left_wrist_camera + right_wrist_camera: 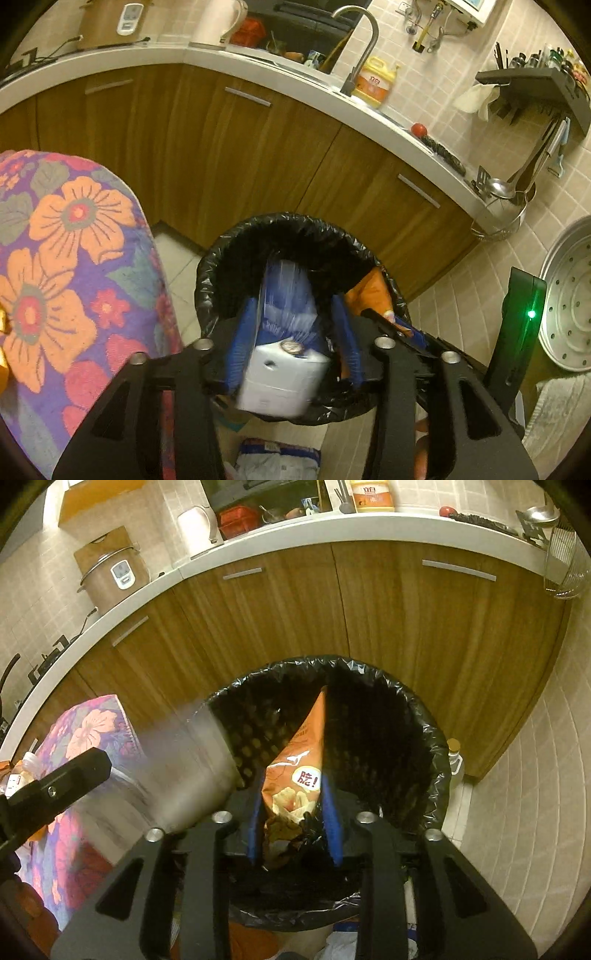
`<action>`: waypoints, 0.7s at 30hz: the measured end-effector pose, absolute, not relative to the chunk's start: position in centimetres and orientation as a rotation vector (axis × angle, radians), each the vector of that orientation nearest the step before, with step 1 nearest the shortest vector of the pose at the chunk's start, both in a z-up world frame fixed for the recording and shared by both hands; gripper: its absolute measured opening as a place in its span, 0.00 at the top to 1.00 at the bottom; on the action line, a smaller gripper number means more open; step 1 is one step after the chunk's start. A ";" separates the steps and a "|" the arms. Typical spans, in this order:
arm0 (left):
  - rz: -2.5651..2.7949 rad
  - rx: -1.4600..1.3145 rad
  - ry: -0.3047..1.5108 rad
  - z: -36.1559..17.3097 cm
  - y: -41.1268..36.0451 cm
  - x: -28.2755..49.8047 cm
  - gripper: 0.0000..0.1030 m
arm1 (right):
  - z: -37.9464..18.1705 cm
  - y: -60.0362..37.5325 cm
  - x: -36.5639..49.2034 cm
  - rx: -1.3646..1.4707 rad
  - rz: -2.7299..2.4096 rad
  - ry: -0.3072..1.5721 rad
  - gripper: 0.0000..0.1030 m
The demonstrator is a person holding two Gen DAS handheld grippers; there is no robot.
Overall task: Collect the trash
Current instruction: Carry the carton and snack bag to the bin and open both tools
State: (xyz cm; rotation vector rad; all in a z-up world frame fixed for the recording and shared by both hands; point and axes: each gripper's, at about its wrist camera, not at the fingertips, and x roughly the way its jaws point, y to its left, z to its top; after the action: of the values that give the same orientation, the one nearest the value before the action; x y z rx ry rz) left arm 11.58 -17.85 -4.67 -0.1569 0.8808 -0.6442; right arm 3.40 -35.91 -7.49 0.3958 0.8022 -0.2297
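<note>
Two grippers, both over the bin. My left gripper [295,325] has its blue pads [242,343] set apart on either side of a blue-and-white package [284,350]; the package is motion-blurred, its white end toward the camera and its blue end pointing down into the trash bin [221,258]. I cannot tell whether the pads actually press on it. On the floor under my left gripper lies another crumpled blue-and-white wrapper [277,461].

My right gripper [293,819] pinches the crumpled lower end of an orange chip bag [299,760] between its blue fingers [332,823]. The bag stands up tall and tapers to a point above the bin's open mouth. A grey blurred shape, the left tool's load as seen from the right wrist, crosses the bin's left rim; detail is lost to blur.

Black liner [432,746] is folded over the bin rim all round. The bin's inner wall shows a perforated pattern.

Left of the bin sits a stool draped in floral cloth [74,240]. Just right of the bin, a plastic bottle with a yellow cap [455,757] stands on the tiled floor.

Behind the bin: wood-grain cabinets [406,609] under a white countertop [332,524]. On top, a rice cooker [114,576], a white kettle [195,528], a yellow detergent jug [375,83] by the faucet [364,44], and a tomato [419,129].
</note>
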 end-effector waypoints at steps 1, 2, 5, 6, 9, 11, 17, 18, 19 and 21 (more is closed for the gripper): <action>-0.642 -0.155 0.878 -4.6 -17.8 11.6 0.54 | -7.3 -35.9 3.2 0.393 -0.239 0.792 0.48; -0.641 -0.153 0.876 -4.5 -17.8 11.5 0.53 | -7.1 -35.8 2.9 0.387 -0.243 0.782 0.45; -0.638 -0.161 0.867 -4.0 -17.5 11.2 0.51 | -6.8 -36.0 2.4 0.396 -0.247 0.763 0.45; -0.633 -0.164 0.863 -3.8 -17.3 11.1 0.50 | -6.4 -36.3 2.4 0.398 -0.248 0.758 0.45; -0.637 -0.173 0.848 -3.1 -16.8 10.5 0.49 | -5.3 -36.0 1.9 0.387 -0.252 0.731 0.45; -0.637 -0.167 0.830 -2.5 -16.4 9.9 0.49 | -4.5 -35.5 1.6 0.369 -0.253 0.714 0.45; -0.637 -0.169 0.766 -0.2 -14.2 7.7 0.49 | -1.5 -32.6 0.4 0.312 -0.224 0.654 0.45; -0.634 -0.169 0.752 0.3 -13.7 7.2 0.49 | -0.9 -31.9 0.3 0.297 -0.213 0.640 0.45; -0.630 -0.169 0.739 0.8 -13.1 6.8 0.48 | -0.5 -31.3 0.2 0.286 -0.204 0.630 0.45; -0.616 -0.175 0.705 1.9 -11.5 5.9 0.44 | 0.4 -29.7 0.0 0.263 -0.179 0.611 0.45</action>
State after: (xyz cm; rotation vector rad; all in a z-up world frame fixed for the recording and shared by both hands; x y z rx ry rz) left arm 5.90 -11.52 1.89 -0.1751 0.7051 -0.6160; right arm -0.04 -29.71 0.42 0.2629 0.6112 -0.1791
